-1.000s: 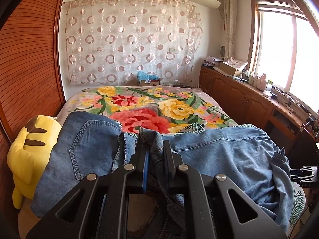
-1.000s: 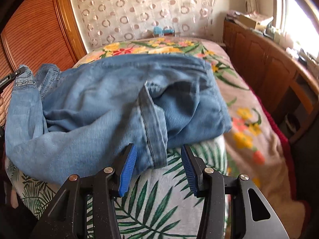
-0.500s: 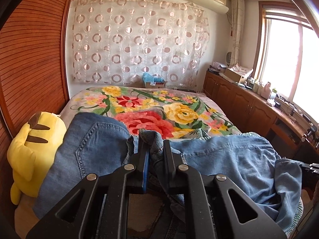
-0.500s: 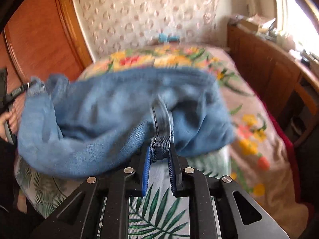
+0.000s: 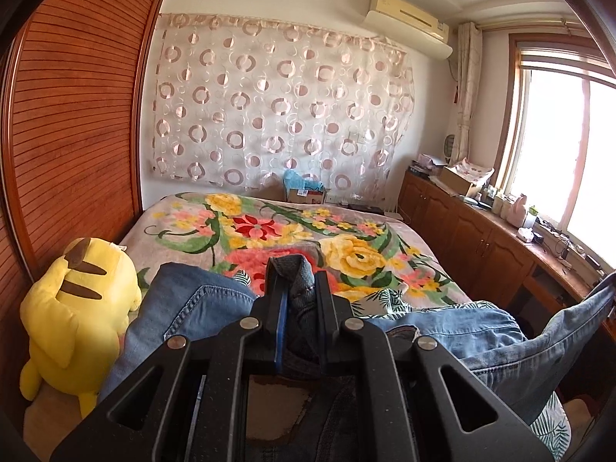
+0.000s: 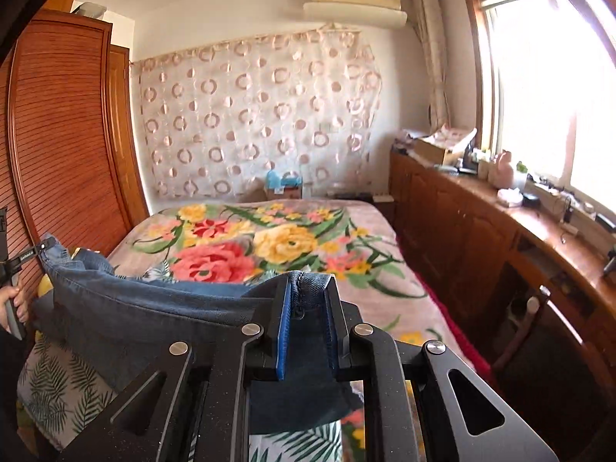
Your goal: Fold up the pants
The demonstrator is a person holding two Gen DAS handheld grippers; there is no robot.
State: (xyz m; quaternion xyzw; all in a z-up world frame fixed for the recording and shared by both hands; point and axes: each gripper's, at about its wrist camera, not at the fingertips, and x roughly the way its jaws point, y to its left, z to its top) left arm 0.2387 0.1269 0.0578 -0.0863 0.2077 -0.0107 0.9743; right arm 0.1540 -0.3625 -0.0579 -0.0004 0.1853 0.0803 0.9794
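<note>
A pair of blue jeans hangs stretched between both grippers above the near end of the bed. My left gripper is shut on a bunched fold of denim, and a back pocket shows to its left. In the right wrist view my right gripper is shut on a seamed edge of the jeans. From there the cloth runs left to the left gripper, which a hand holds. In the left wrist view the jeans rise toward the right edge of the frame, where the right gripper is hidden.
The bed carries a floral blanket and a leaf-print sheet at its near end. A yellow plush toy sits by the slatted wooden wardrobe on the left. Wooden cabinets with clutter line the window wall on the right.
My right gripper went from open around the jeans' edge to shut on it, then rose and lifted the cloth off the bed. My left gripper rose a little, still gripping.
</note>
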